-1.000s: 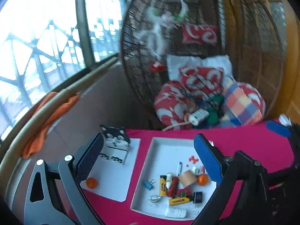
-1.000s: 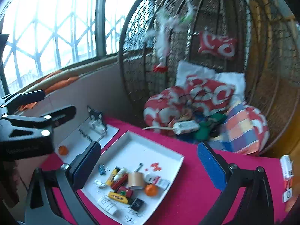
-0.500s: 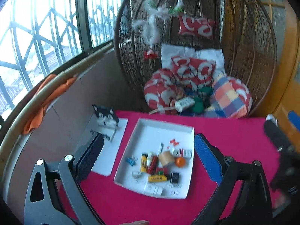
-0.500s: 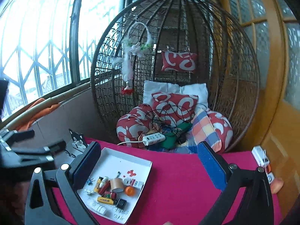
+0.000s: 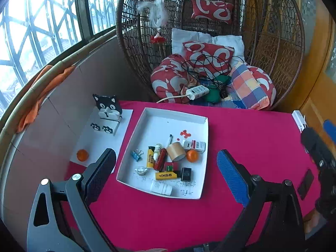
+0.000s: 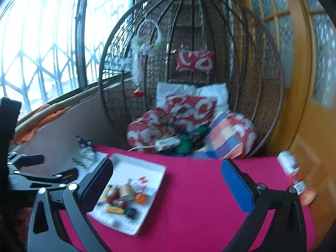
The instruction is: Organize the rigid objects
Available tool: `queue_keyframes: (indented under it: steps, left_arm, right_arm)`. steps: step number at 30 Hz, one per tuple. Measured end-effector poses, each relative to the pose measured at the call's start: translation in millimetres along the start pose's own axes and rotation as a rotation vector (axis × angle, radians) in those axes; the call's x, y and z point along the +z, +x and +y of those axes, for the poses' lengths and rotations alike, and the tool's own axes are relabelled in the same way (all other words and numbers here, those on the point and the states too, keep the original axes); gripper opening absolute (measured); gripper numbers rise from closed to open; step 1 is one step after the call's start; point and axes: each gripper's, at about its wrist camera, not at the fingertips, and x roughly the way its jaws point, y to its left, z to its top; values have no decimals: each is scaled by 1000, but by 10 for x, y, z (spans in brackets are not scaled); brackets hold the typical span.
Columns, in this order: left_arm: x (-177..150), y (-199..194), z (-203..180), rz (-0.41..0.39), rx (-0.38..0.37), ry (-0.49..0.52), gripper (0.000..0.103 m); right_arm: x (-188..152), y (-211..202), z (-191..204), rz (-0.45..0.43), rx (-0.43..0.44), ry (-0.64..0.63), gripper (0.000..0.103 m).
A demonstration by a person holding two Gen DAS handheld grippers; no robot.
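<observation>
Two grippers are up and neither has anything in it, so you're at the very start: sizing up the pile before the first pick.

Over at nine o'clock on the pink cloth tabletop [image 5: 241,130], a flat white sheet [image 5: 100,138] carries a glossy cat-faced stand [image 5: 107,109] and one small orange ball [image 5: 82,155].

Your left gripper [image 5: 166,168] hovers with its jaws spread wide, ribbed pads [image 5: 98,174] framing the square white tray [image 5: 159,115] dead ahead at twelve o'clock. That tray holds the rigid bits, all heaped toward its near half: a blue binder clip [image 5: 137,155], a yellow lighter [image 5: 150,157], a stubby cardboard roll [image 5: 176,151], a second orange ball [image 5: 192,155], a small black block [image 5: 186,174] and a white pill bottle [image 5: 161,188], many of them touching.

Your right gripper [image 6: 167,184] is likewise wide open, well back from the tray, which sits at about ten o'clock in its blurred view.

My read: the next move calls for dropping one gripper onto a piece at the heap's edge, the clip or the bottle. Hard, smooth, small shapes; the balls look likely to roll.
</observation>
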Motion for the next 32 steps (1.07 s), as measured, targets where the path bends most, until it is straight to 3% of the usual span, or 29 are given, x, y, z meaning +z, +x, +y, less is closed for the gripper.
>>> queue_keyframes:
  steps: [32]
  left_arm:
    - [4,81,-97,30,-18,32,98]
  right_arm:
    - [-73,74,-50,43,25,1,103]
